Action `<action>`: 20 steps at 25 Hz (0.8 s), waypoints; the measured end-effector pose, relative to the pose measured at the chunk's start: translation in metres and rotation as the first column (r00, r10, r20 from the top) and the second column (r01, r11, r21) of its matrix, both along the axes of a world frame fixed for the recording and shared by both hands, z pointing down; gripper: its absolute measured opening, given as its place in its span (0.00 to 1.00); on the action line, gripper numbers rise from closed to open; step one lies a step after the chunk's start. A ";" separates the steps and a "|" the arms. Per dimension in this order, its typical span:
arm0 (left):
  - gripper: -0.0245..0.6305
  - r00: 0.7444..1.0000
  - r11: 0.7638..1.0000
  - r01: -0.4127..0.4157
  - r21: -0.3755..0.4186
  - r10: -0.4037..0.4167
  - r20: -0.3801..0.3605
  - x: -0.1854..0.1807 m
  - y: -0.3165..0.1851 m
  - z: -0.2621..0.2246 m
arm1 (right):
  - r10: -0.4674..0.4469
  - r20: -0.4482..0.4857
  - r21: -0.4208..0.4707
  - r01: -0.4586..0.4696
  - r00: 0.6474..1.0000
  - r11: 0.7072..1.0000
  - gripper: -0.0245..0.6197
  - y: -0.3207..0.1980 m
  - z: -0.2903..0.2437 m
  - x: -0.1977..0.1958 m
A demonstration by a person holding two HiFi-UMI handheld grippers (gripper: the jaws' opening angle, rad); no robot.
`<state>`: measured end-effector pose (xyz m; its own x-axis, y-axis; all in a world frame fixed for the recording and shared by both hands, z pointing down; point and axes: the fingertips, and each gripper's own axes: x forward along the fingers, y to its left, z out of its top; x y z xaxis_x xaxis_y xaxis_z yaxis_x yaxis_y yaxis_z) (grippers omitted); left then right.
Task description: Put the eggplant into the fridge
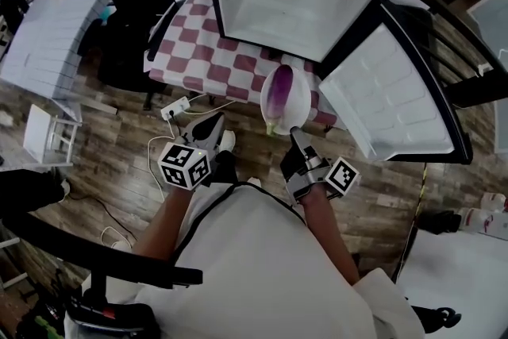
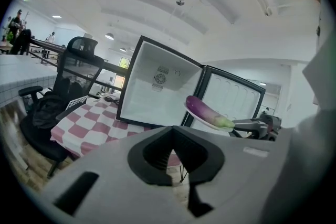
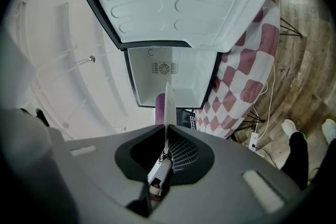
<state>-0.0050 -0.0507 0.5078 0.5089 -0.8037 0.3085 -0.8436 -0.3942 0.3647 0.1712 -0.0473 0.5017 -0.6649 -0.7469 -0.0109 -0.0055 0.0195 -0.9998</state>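
Note:
A purple eggplant [image 1: 279, 95] lies on a white plate [image 1: 300, 109], and my right gripper [image 1: 297, 137] is shut on the plate's near rim. The plate hangs in front of the open white fridge [image 1: 294, 4], whose door [image 1: 389, 91] swings out to the right. In the right gripper view the plate [image 3: 167, 107] stands edge-on between the jaws, with the eggplant [image 3: 159, 112] left of it and the fridge's inside [image 3: 170, 78] beyond. My left gripper [image 1: 213, 127] is shut and empty, low at the plate's left. The left gripper view shows the eggplant [image 2: 202, 109] beside the fridge [image 2: 157, 97].
The fridge stands on a table with a red and white checked cloth [image 1: 190, 52]. A black office chair [image 1: 135, 4] is at its left. A white power strip [image 1: 176, 109] with cables lies on the wooden floor, and a white stool [image 1: 49, 135] stands further left.

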 end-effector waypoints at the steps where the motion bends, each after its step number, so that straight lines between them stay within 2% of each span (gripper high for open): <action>1: 0.04 1.000 1.000 -0.003 0.001 0.003 -0.001 -0.002 -0.008 0.000 | 0.002 -0.001 0.000 -0.002 1.000 1.000 0.08 -0.007 0.000 -0.003; 20: 0.04 0.994 0.994 -0.112 -0.009 0.112 -0.013 -0.058 -0.158 -0.002 | 0.063 -0.015 -0.016 -0.063 0.998 0.998 0.08 -0.141 0.011 -0.068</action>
<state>-0.0628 -0.2086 0.5060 0.5994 -0.7384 0.3090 -0.7896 -0.4821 0.3796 0.1036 -0.1884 0.5132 -0.6164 -0.7874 0.0106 -0.0205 0.0026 -0.9998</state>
